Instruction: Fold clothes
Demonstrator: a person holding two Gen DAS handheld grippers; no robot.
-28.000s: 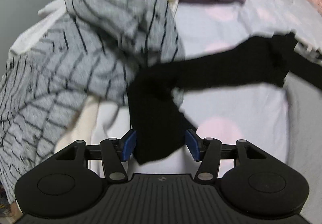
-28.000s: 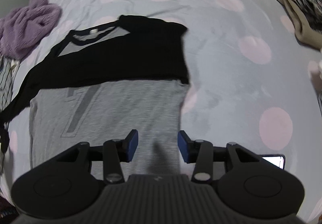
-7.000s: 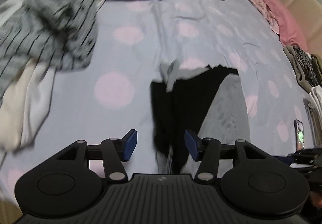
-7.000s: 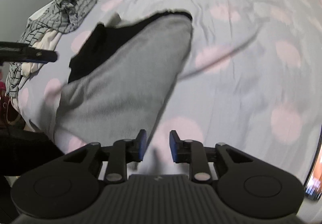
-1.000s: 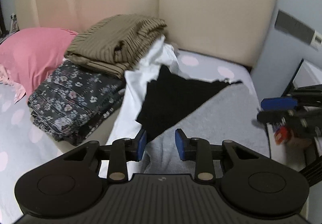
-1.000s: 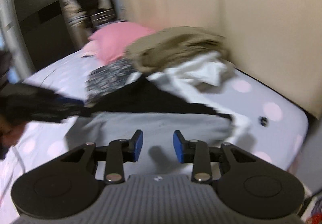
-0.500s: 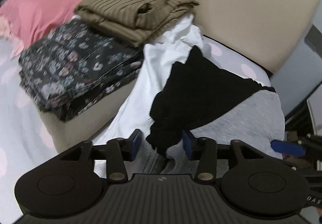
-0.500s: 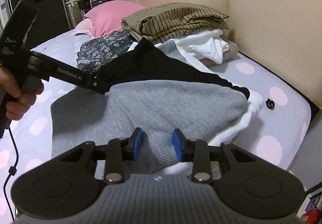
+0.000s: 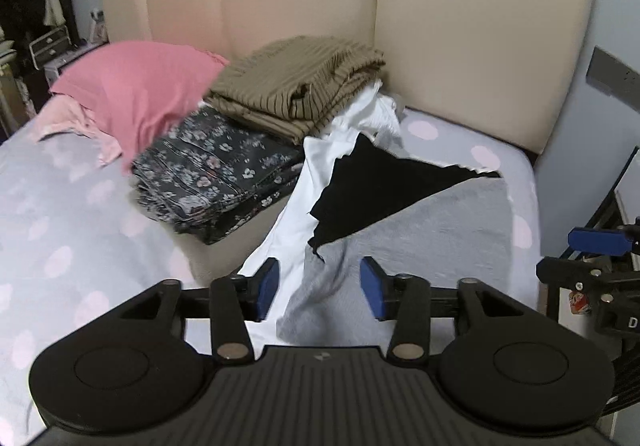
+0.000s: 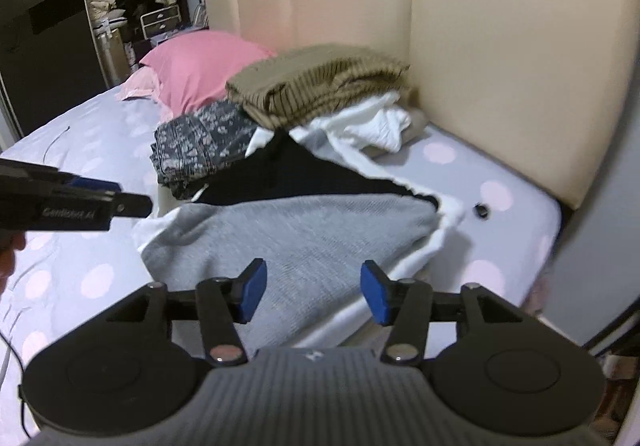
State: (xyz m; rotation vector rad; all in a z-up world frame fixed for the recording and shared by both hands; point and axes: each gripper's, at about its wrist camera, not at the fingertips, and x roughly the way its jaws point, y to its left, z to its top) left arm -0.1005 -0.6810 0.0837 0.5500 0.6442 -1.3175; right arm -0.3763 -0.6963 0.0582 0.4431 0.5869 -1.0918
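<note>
Slippage is your main worry now. Your folded grey-and-black shirt (image 10: pixel 304 230) lies on top of a white garment (image 9: pixel 320 165) at the near right corner of the bed (image 9: pixel 68 213), beside the stack of folded clothes: the floral piece (image 9: pixel 216 173) and the olive striped piece (image 9: pixel 296 81) against the headboard (image 9: pixel 460 25).

Both tools are letting go. The left tool (image 9: pixel 319 286) has its jaws opening, with a loose grey edge between them but not pinched. The right tool (image 10: pixel 310 290) is opening too, hovering over the grey cloth with nothing gripped.

That grey edge near your left tool looks rumpled and lifted, so a pad could snag it as you pull away and drag the fold open. The shirt also sits close to the bed's right edge on slippery white fabric; a nudge could slide it off. The black triangle (image 9: pixel 384 181) is showing unevenly, so the fold may already be loose.
</note>
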